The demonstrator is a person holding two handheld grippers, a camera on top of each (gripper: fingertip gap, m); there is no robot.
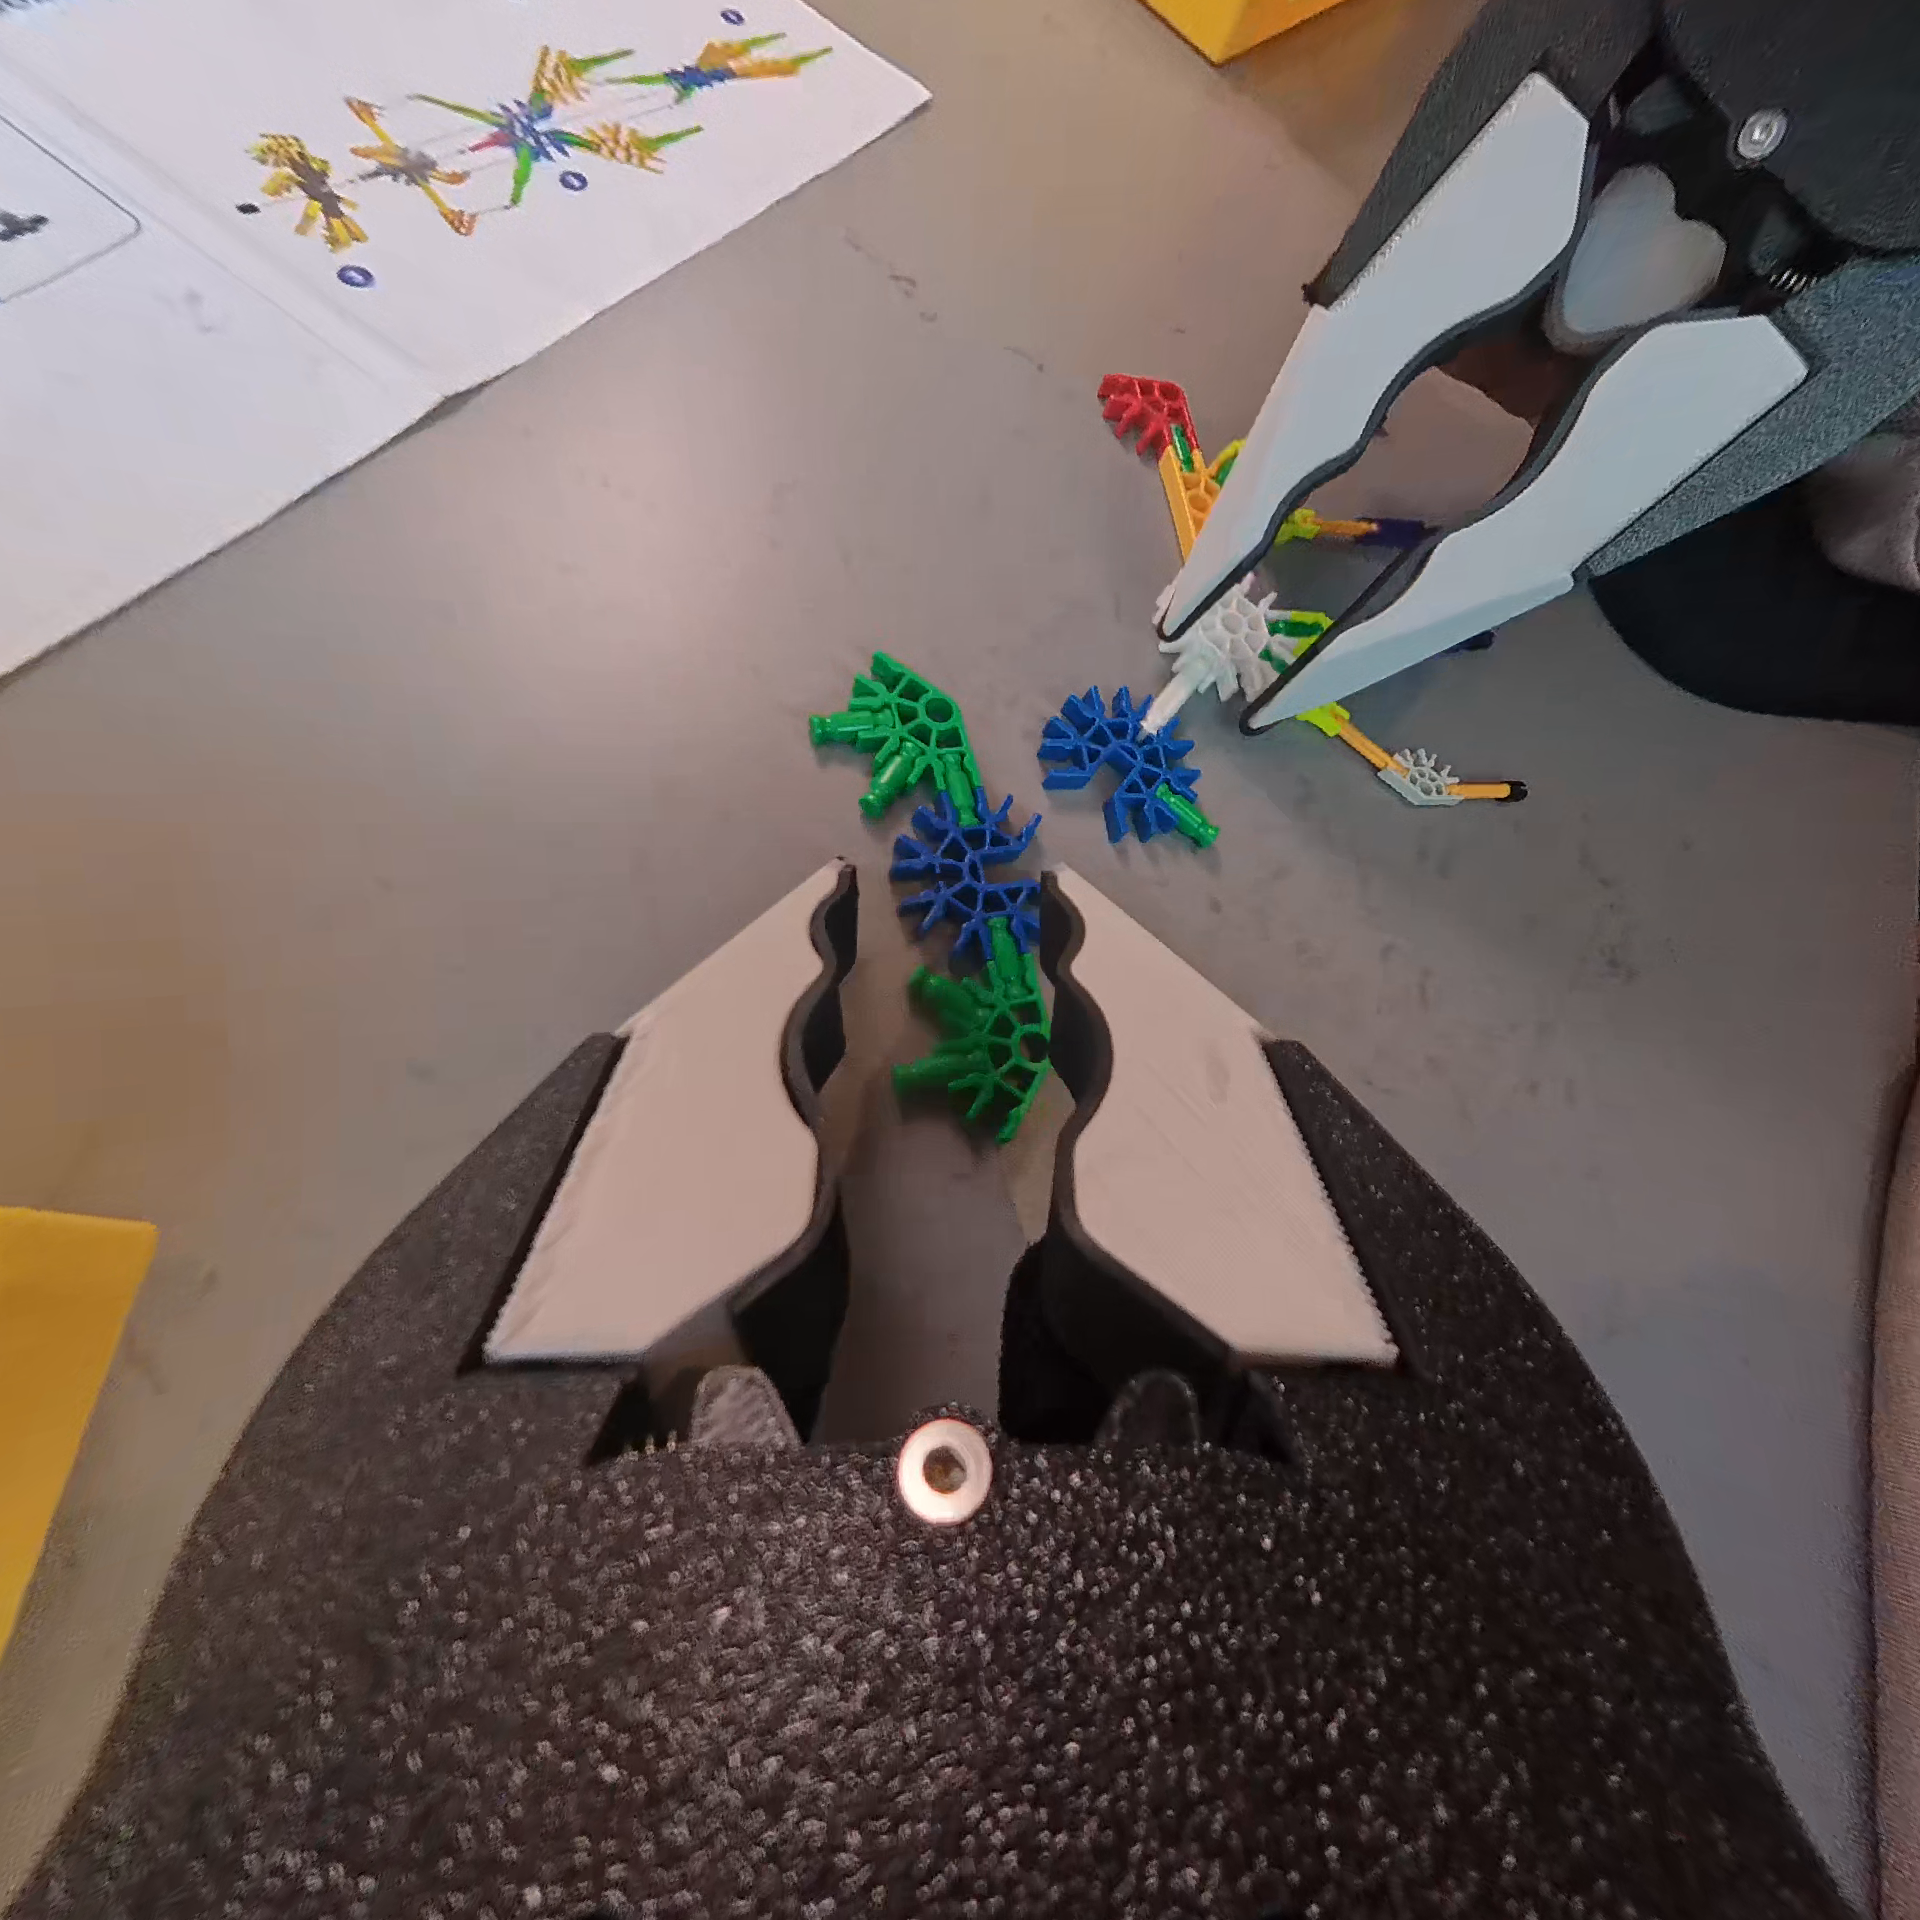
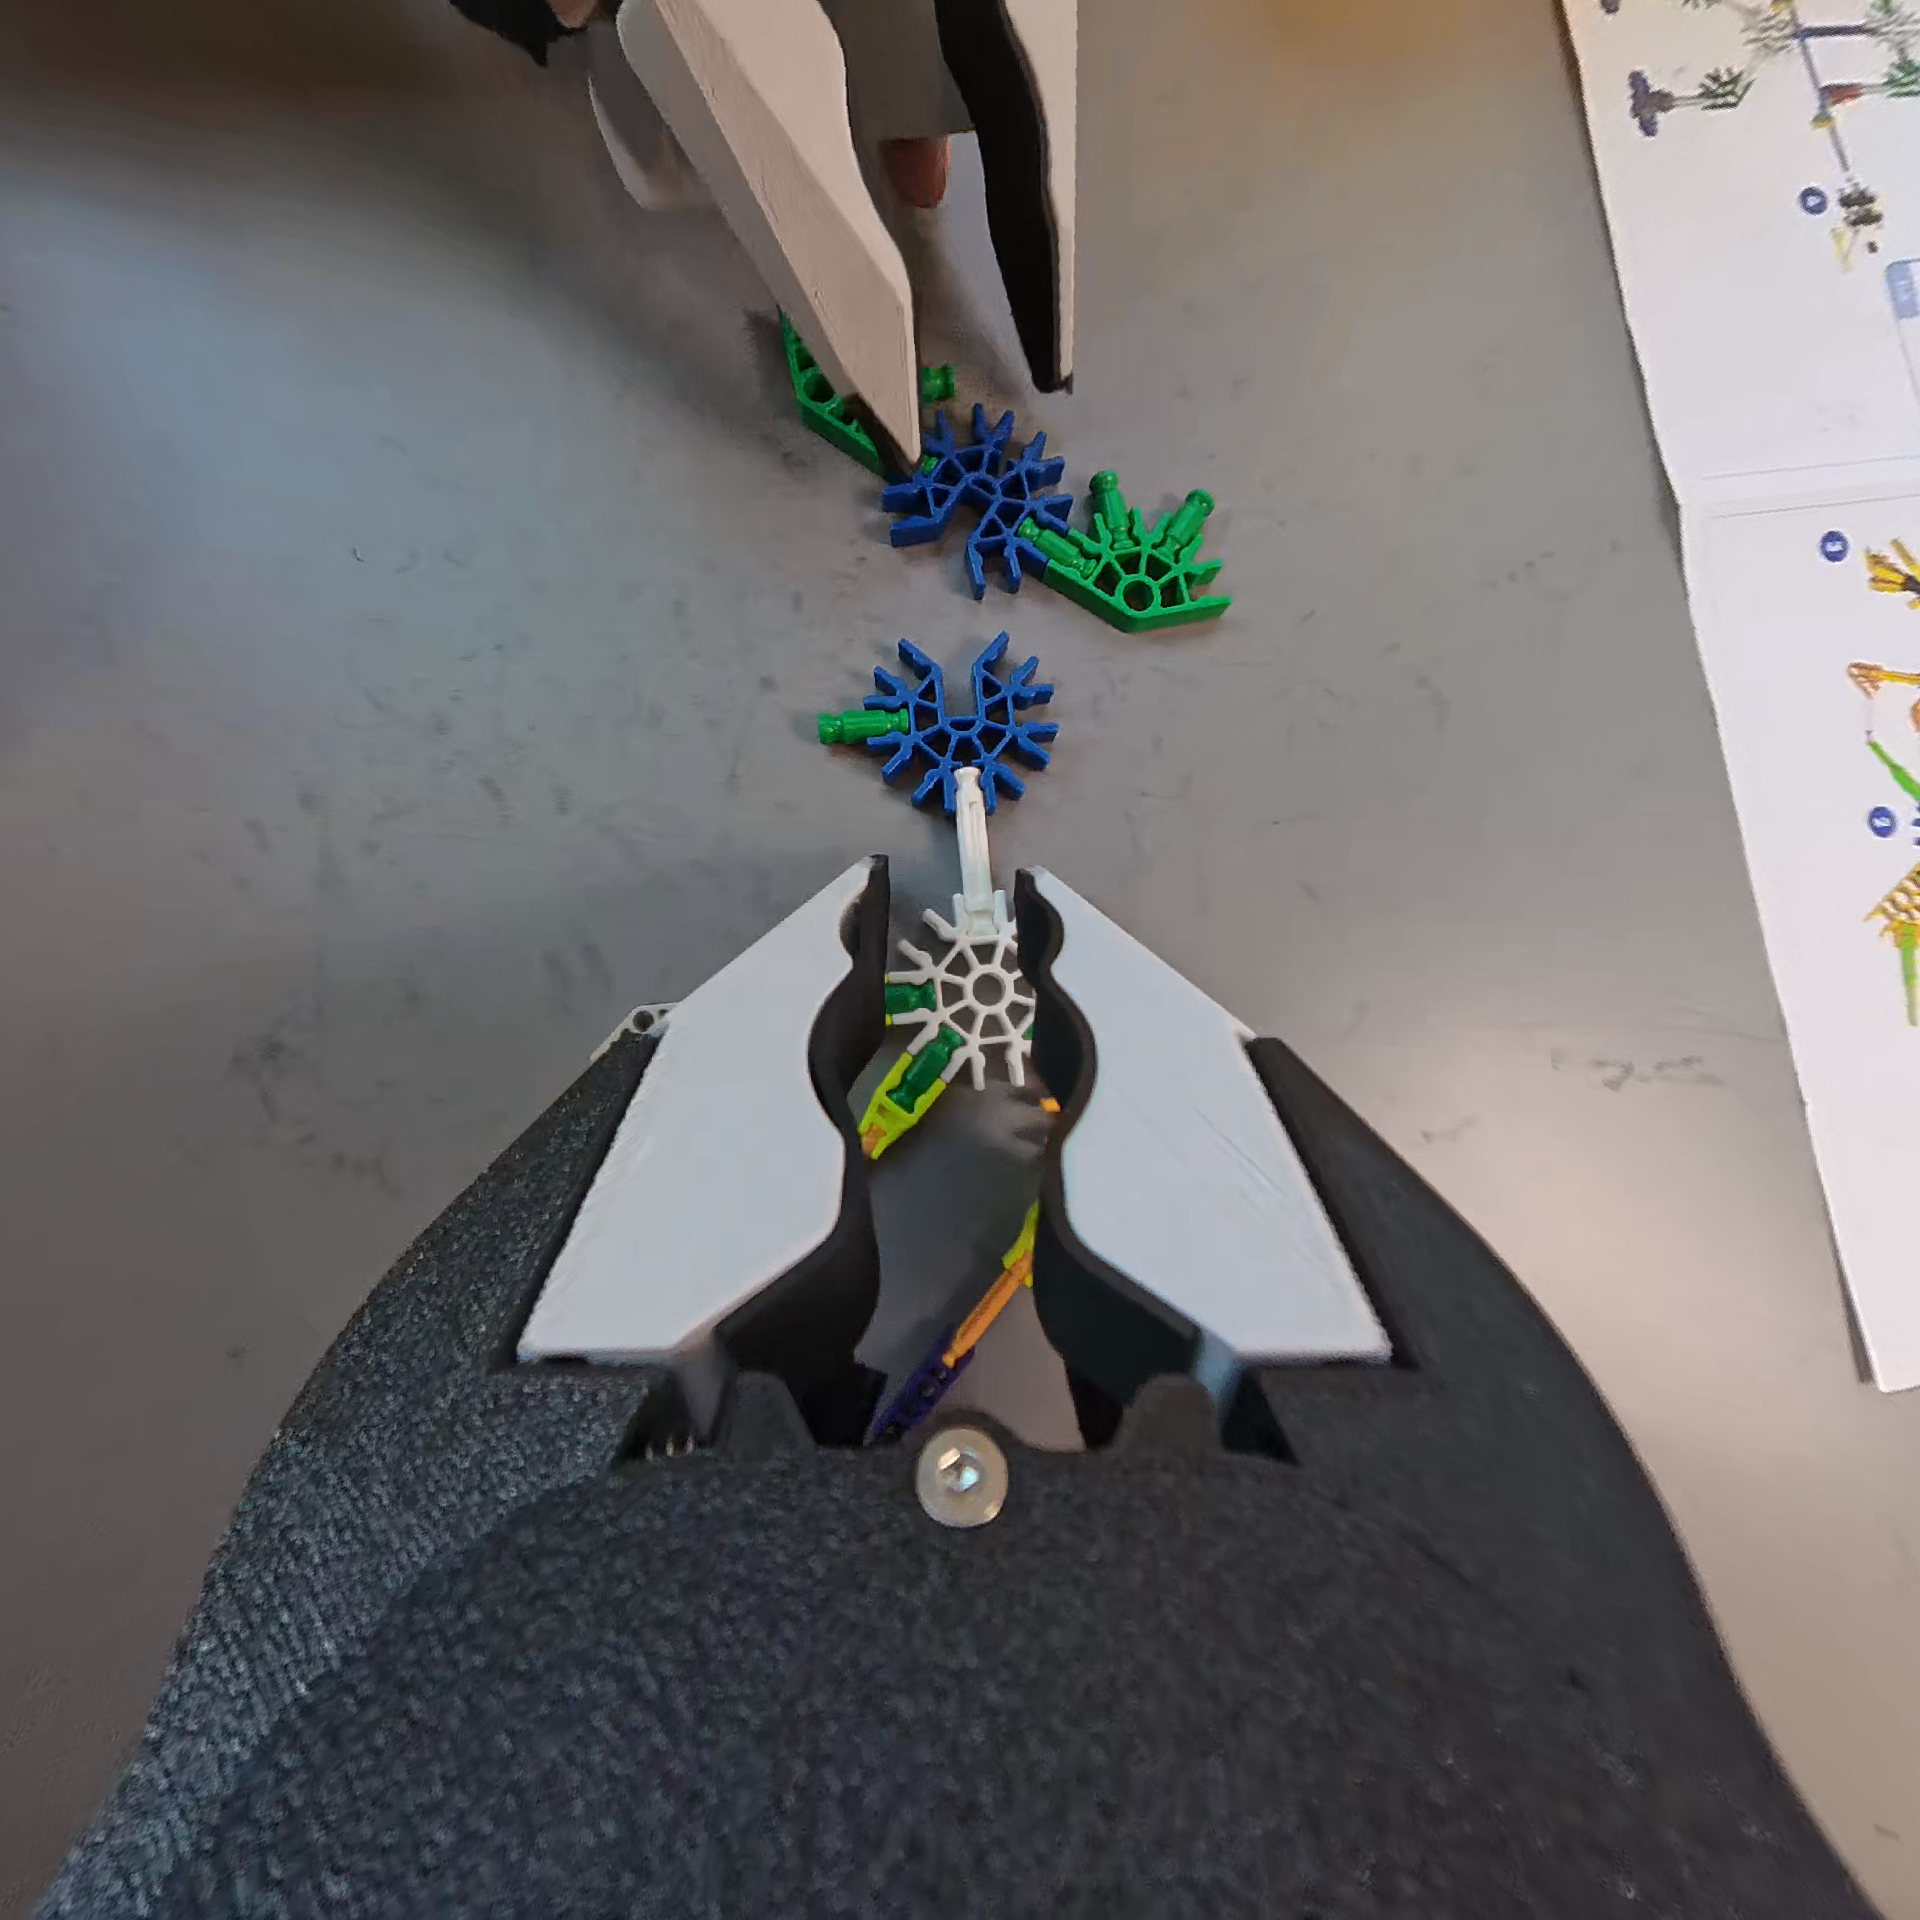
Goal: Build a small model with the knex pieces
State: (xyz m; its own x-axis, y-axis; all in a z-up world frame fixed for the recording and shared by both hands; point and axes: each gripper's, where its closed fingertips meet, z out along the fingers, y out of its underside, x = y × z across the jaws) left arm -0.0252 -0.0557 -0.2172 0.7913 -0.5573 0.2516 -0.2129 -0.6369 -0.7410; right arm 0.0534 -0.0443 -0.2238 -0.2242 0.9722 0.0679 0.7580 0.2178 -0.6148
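1. Our left gripper point(image 1: 951, 883) stands with its jaws apart around a flat chain of plastic construction pieces point(image 1: 961, 894) on the grey table point(image 1: 623, 644): a blue snowflake connector between two green fan connectors. Neither finger clearly presses on it.
2. Our right gripper point(image 2: 951, 883) has its jaws closed against a white snowflake connector point(image 2: 966, 992); a white rod point(image 2: 968, 831) joins it to a second blue connector point(image 2: 961, 727).
3. The two assemblies lie near each other, apart and unjoined.
4. A printed instruction sheet point(image 1: 312, 239) lies toward the table's edge, and a yellow box point(image 1: 52, 1351) sits beside our left gripper.
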